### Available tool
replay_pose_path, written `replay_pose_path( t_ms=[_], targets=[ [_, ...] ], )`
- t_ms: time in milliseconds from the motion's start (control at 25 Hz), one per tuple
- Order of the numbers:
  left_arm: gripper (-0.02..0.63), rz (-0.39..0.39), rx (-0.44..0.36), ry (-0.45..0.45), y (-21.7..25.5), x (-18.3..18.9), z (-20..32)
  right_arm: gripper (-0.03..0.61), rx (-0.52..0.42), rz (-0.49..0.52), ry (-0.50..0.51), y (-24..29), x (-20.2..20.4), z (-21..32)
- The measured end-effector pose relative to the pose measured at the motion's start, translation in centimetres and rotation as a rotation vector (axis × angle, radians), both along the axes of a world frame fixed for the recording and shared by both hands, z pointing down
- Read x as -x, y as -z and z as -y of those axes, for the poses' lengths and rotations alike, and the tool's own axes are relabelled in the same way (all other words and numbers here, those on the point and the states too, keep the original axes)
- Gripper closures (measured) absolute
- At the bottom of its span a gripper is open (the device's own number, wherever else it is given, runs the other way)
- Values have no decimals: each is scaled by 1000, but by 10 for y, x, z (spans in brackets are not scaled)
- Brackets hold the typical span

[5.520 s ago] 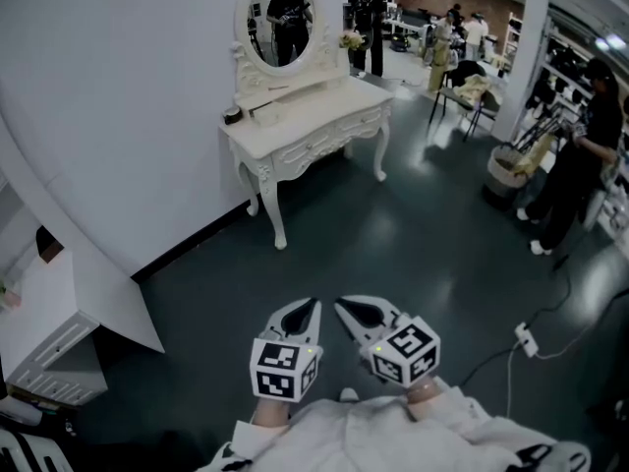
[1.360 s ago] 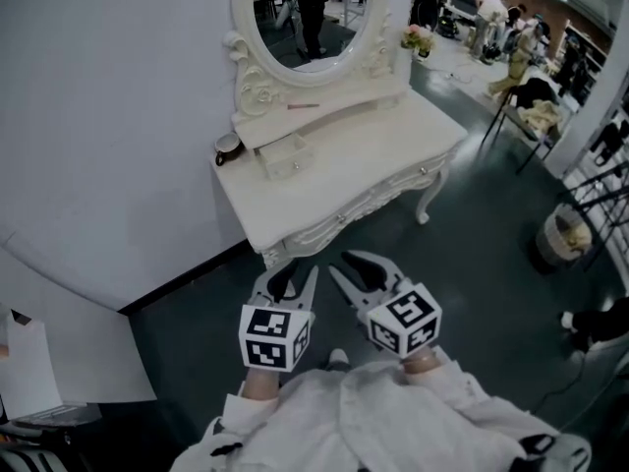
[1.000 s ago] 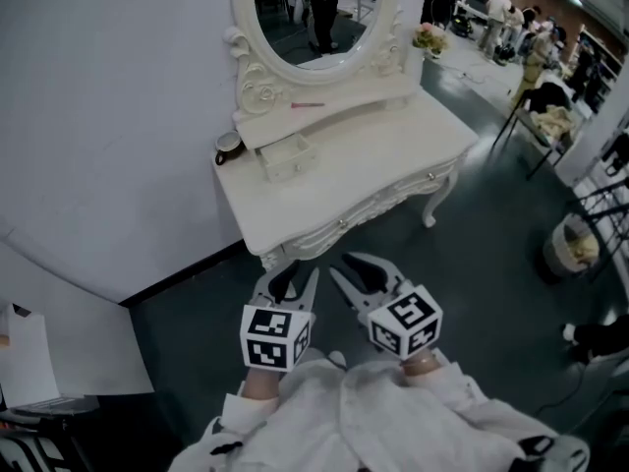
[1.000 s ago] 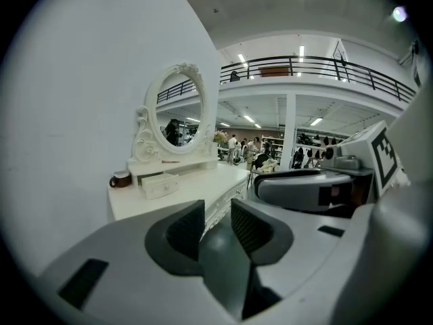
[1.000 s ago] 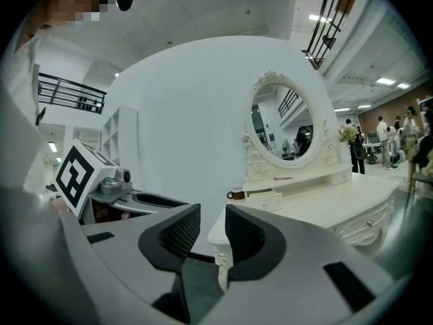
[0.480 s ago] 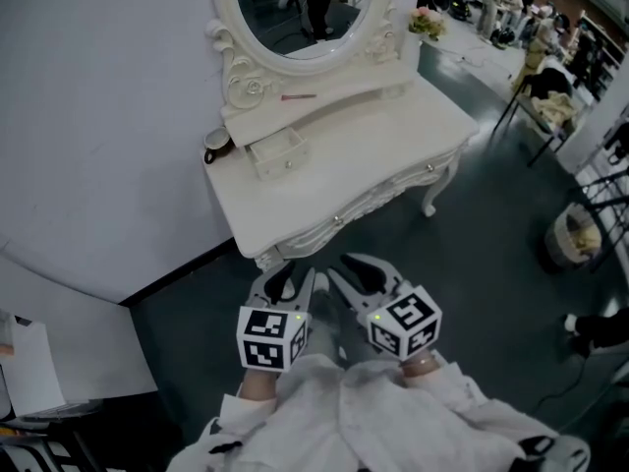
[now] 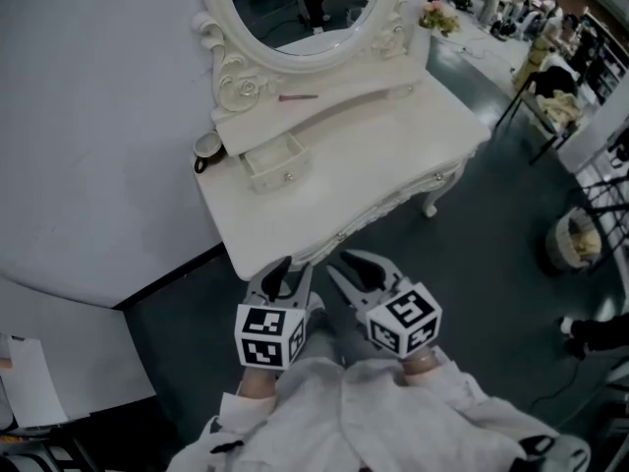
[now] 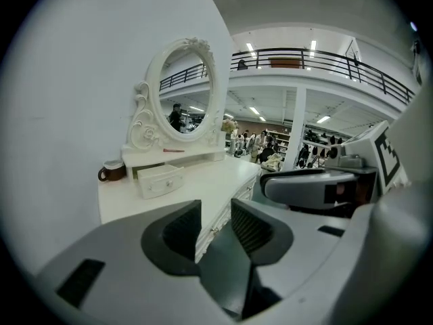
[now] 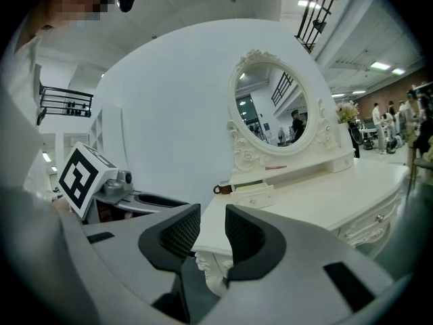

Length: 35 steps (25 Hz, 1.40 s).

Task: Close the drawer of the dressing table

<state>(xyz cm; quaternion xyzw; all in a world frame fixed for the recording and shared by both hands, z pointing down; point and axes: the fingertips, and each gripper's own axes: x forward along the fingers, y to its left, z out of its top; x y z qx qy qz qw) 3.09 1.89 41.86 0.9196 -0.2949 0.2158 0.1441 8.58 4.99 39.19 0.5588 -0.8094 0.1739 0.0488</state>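
The left tool (image 7: 292,275) and right tool (image 7: 356,268), jaws apart and empty, have neared the surface (image 7: 334,180); its drawer (image 7: 272,161) is open, not yet reached.

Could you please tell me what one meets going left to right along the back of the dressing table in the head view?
Dark brown mug, small white pulled-out drawer, bunch of pale flowers.

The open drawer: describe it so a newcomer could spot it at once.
Find the white dressing table with the oval mirror. Under the mirror's shelf, beside a dark mug, sits a small white drawer, the only one pulled out.
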Motion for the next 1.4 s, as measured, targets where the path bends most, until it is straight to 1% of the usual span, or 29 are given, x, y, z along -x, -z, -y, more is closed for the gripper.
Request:
replay_pose_path(
  t_ms=[160,280,480,640,920,1080,1240,1400],
  targets=[
    [495,-1,17,-3,-7,-11,41,469,20,-16,6,-4,-12,41],
    [495,-4,18,2,-8,-18,76,469,13,-37,7,4,-23,77],
    [494,-16,3,14,-1,-30,125,469,18,-66,9,9,-38,122],
    [494,-22,-3,22,0,-35,157,469,17,-69,17,7,-42,155],
    [495,-28,-3,57,1,-24,189,469,-4,-63,66,9,-29,196],
    [494,-24,4,81,-4,-17,197,469,13,-57,94,3,-20,208],
    [494,-30,17,103,-8,-11,200,469,16,-63,146,0,-6,218],
    [494,-28,33,144,-13,-2,202,469,29,-70,183,-4,0,224]
  ],
)
